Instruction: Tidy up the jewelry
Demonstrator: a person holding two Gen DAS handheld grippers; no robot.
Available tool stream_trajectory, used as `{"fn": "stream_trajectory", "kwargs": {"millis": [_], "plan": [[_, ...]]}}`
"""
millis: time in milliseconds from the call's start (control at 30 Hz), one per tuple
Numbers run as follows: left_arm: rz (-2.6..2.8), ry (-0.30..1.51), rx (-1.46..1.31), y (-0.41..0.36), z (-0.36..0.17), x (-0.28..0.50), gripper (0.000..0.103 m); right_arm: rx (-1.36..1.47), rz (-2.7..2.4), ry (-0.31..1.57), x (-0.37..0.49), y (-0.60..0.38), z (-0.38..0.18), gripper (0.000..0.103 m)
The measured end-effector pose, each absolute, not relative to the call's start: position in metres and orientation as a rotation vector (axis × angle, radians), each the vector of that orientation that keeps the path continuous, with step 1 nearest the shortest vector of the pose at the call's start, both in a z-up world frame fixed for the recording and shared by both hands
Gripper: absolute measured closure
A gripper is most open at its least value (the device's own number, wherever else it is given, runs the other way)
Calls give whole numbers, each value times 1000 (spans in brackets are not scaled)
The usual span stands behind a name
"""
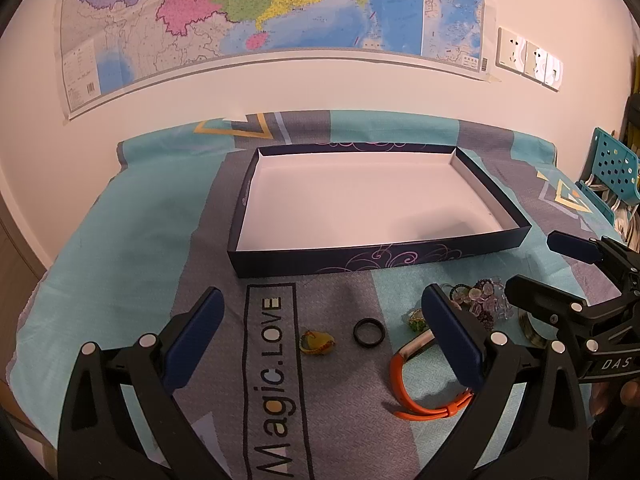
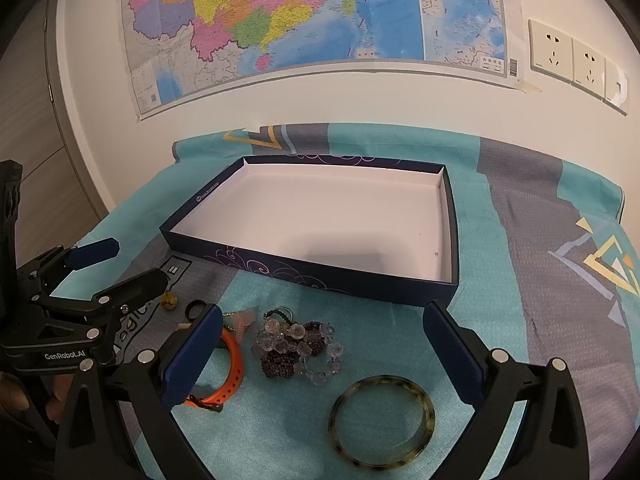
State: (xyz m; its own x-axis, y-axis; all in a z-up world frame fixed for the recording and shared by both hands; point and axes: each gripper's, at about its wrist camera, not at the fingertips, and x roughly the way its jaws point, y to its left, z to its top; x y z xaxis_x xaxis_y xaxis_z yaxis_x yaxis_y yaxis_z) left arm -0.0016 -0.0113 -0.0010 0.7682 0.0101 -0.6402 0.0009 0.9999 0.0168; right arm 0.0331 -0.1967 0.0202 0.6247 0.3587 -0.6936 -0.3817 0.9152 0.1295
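Observation:
An empty dark-blue box (image 1: 360, 265) (image 2: 320, 277) with a white inside lies on the bedspread. In front of it lie a yellow pendant (image 1: 317, 343) (image 2: 169, 301), a black ring (image 1: 369, 331) (image 2: 196, 309), an orange band (image 1: 420, 408) (image 2: 236, 364) and clear and purple bead bracelets (image 1: 482, 300) (image 2: 298, 346). A tortoiseshell bangle (image 2: 382, 420) lies nearest the right gripper. My left gripper (image 1: 324, 336) (image 2: 140, 261) hangs open above the pendant and ring. My right gripper (image 2: 322, 360) (image 1: 532, 264) is open over the bracelets and bangle. Neither holds anything.
A teal and grey bedspread (image 1: 120, 248) printed "Magic.LOVE" covers the surface. A wall map (image 1: 260, 20) and sockets (image 2: 576, 60) are behind. A blue perforated chair (image 1: 612, 168) stands at the right. A pink tassel charm (image 2: 240, 320) lies by the orange band.

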Motion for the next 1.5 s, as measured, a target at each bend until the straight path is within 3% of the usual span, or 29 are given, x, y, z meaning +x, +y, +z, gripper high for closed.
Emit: {"fn": "stream_trajectory", "kwargs": {"millis": [1500], "plan": [[-17,716,17,-13,-6,-6,6,-27,427,798,31,-196,19,6]]}}
